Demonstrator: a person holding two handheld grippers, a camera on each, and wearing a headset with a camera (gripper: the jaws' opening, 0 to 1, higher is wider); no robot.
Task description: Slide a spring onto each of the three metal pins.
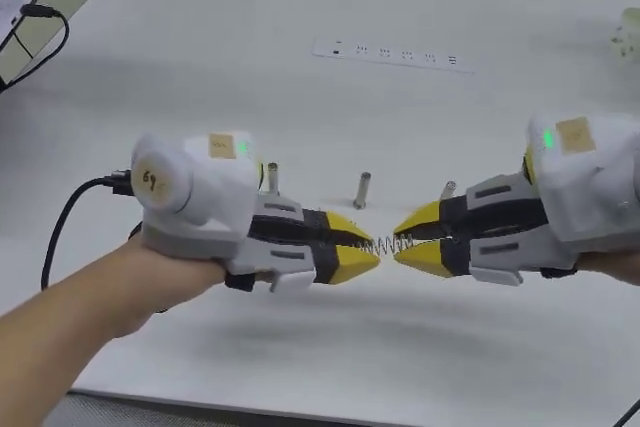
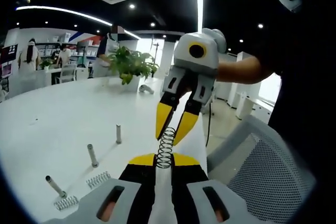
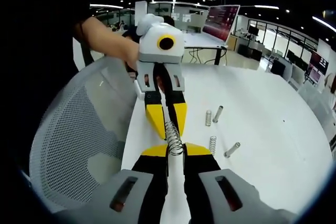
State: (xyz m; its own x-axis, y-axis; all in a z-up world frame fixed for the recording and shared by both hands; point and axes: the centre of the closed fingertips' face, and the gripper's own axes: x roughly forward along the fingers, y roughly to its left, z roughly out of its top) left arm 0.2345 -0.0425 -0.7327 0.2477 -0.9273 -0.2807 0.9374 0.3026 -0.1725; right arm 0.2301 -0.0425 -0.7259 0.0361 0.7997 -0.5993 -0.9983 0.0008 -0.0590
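Observation:
A small steel spring [image 1: 388,244] is held level above the white table [image 1: 300,97] between both grippers. My left gripper [image 1: 374,250] is shut on its left end and my right gripper [image 1: 399,243] is shut on its right end, yellow tips facing each other. In the left gripper view the spring [image 2: 165,148] rises from my left gripper [image 2: 164,160] into the right gripper [image 2: 169,136]. The right gripper view has the spring [image 3: 172,137] between my right gripper [image 3: 174,151] and the left gripper [image 3: 168,124]. Three upright metal pins [image 1: 273,177] [image 1: 362,190] [image 1: 448,190] stand bare behind the grippers.
Two loose springs [image 2: 98,179] [image 2: 65,203] lie on the table beside the pins. A white power strip [image 1: 395,55] lies farther back. A black cable [image 1: 60,237] trails from the left gripper. A mesh office chair [image 3: 79,145] stands at the table's near edge.

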